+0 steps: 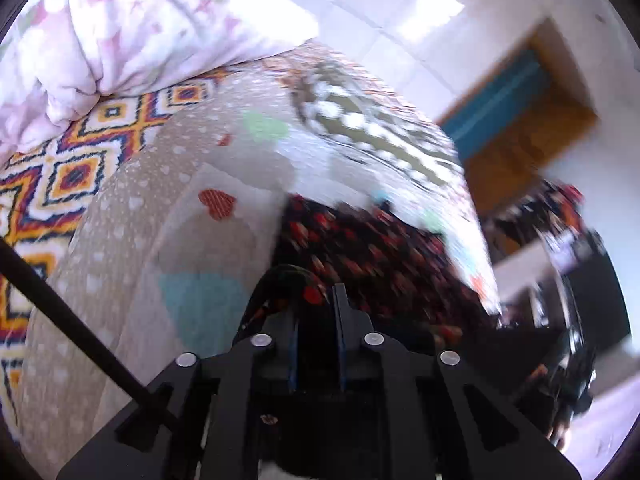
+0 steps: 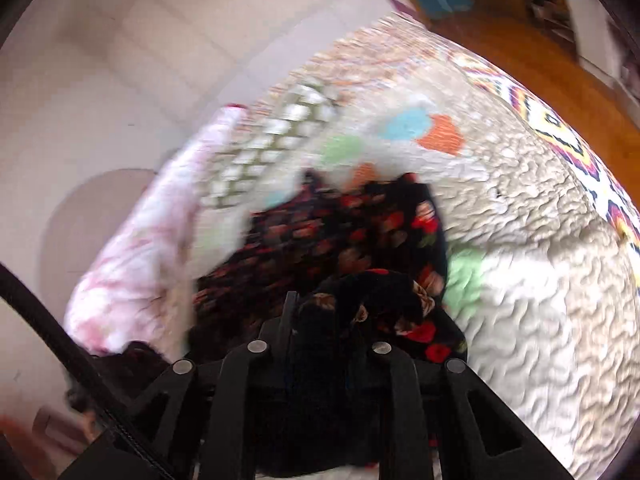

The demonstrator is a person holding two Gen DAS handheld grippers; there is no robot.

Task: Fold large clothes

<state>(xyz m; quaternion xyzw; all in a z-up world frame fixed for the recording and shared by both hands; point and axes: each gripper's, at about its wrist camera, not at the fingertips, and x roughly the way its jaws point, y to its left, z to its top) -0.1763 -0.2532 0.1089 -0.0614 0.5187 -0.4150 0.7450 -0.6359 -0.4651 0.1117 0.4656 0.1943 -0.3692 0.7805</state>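
Black floral-print garment (image 2: 360,236) hangs pinched in both the left tongs (image 1: 318,300) and right tongs (image 2: 316,308) above the heart-patterned bed quilt (image 1: 160,208) — mid-fold; next, lay it flat, edges matched.

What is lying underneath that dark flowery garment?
The dark floral garment lies on a beige quilt with coloured hearts. Anything directly beneath the garment is covered, so it cannot be seen.

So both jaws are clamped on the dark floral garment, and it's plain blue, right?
Not blue. Both wrist views show the floral garment black with red flowers. The left gripper and right gripper do have their jaws closed on it.
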